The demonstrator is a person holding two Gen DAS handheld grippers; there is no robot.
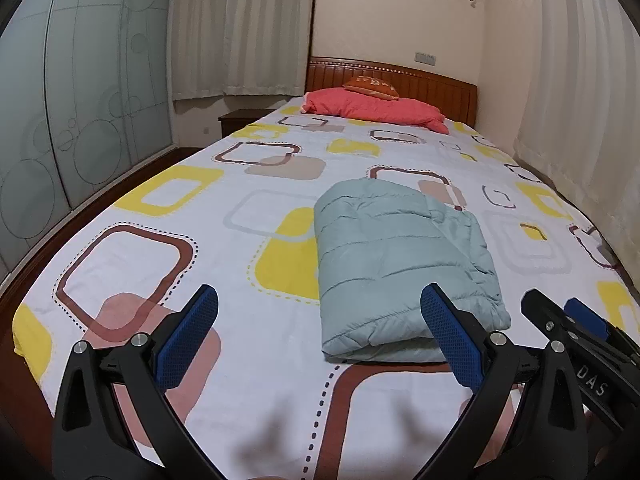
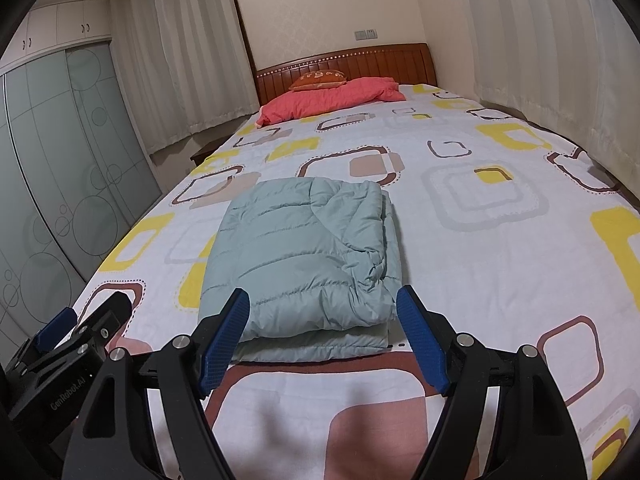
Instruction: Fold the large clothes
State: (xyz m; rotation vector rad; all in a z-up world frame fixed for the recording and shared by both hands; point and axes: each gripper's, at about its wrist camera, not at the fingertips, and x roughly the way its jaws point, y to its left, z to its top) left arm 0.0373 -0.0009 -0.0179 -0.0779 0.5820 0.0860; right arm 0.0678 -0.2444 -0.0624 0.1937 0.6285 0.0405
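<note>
Patterned bedding (image 1: pixel 248 264) in white with yellow, brown and grey rounded squares covers the bed on which everything is laid. On it, near the foot end, a pale green quilted jacket (image 1: pixel 396 264) is seen folded into a thick rectangular bundle, its layered edges stacked at the near side and along the right.

From the left wrist view, the left gripper (image 1: pixel 320 336) is held spread wide and empty above the sheet, with the jacket's near left corner lying between and just beyond its blue fingertips (image 1: pixel 448 336); no contact with the fabric can be made out. From the right wrist view, the right gripper (image 2: pixel 324 336) is likewise spread and holding nothing, the jacket's near edge being framed between its two blue pads (image 2: pixel 224 340). Each gripper is glimpsed at the edge of the other's view.

Farther off, a coral pillow (image 2: pixel 328 100) with a small orange cushion (image 2: pixel 318 79) on top is set against the wooden headboard (image 2: pixel 352 64). Pale curtains (image 2: pixel 184 60) and a frosted glass wardrobe (image 1: pixel 80 100) are seen alongside.
</note>
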